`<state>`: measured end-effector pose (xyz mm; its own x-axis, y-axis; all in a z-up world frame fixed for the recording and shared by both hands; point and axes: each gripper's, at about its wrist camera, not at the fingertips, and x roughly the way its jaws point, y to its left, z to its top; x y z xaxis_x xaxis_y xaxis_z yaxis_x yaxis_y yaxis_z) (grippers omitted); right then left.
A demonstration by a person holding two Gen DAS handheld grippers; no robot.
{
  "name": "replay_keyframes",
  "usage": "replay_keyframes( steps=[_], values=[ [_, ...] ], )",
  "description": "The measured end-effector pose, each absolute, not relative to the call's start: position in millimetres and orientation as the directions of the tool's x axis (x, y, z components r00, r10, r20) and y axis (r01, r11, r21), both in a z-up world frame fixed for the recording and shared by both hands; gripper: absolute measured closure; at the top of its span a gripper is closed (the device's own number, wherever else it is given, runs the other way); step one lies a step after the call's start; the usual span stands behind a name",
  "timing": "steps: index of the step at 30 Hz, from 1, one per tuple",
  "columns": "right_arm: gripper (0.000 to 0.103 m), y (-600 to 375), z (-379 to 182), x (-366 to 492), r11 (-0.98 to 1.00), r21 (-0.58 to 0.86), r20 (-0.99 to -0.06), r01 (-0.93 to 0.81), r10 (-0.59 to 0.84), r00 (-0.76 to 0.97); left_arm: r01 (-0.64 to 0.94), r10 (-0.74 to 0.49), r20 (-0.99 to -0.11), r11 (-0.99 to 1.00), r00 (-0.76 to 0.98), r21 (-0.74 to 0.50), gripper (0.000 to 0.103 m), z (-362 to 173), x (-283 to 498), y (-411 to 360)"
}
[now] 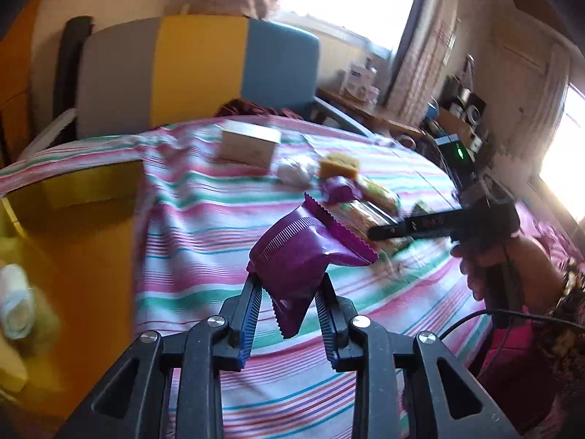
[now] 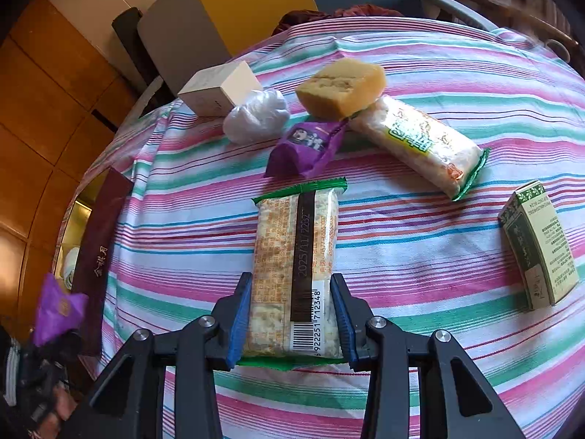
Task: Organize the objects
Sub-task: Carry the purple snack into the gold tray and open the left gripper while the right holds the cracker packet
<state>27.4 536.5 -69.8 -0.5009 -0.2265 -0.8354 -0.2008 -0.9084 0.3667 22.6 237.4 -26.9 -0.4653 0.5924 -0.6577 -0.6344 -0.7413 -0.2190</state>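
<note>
- Two packets are in my grip at once, one in each tool, and I think this is where trouble may start.
- At far left, the yellow box (image 1: 84, 226) stands open beside the table, with a white roll (image 1: 14, 301) inside; its walls look smooth and stiff. I judge it is the place where things go.
- My left tool (image 1: 289, 285) is clenched on the purple packet (image 1: 296, 256), lifted above the striped cloth (image 1: 204, 219). The foil is glossy and crumpled, with zigzag edges, and the pads hold only its lower part. It may slide out, or swing and miss the box.
- My right tool (image 2: 290, 314) is grasping the rice cracker bar (image 2: 294, 256), which lies flat on the table (image 2: 420, 256). The wrapper is clear and slippery with green ends, and the content looks brittle. Too hard a squeeze may crush it; too soft, and it stays on the cloth.
- Beyond it, a second purple packet (image 2: 310, 142), a soft white bag (image 2: 256, 113), a porous yellow block (image 2: 342, 86) and another cracker bar (image 2: 420, 142) lie close together, some touching. Reaching there may push the neighbours.
- At right, a green carton (image 2: 537, 245) lies apart, rigid and easy.
- Loose cloth may wrinkle and drag things.
</note>
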Motion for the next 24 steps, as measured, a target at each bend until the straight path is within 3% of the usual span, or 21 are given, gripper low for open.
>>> replay_keyframes(
  steps=[6,14,24],
  values=[
    [0.061,534.1,-64.0,27.7,-0.914,0.358,-0.824,-0.189,-0.214,-0.525,-0.546,0.543,-0.647,-0.807,-0.535,-0.226,0.073,-14.6,12.7,183.0],
    [0.061,530.1,-61.3,27.3,-0.921,0.351,-0.815,-0.171,-0.210,-0.541,-0.388,0.437,-0.696,-0.890,-0.570,-0.241,0.073,-31.0,-10.2,114.1],
    [0.061,508.4,-50.2,27.7,-0.879,0.475,-0.720,-0.044,-0.359,-0.594,-0.313,0.321,-0.773,-0.935,-0.547,-0.167,0.073,-58.7,-18.0,79.4]
  ],
)
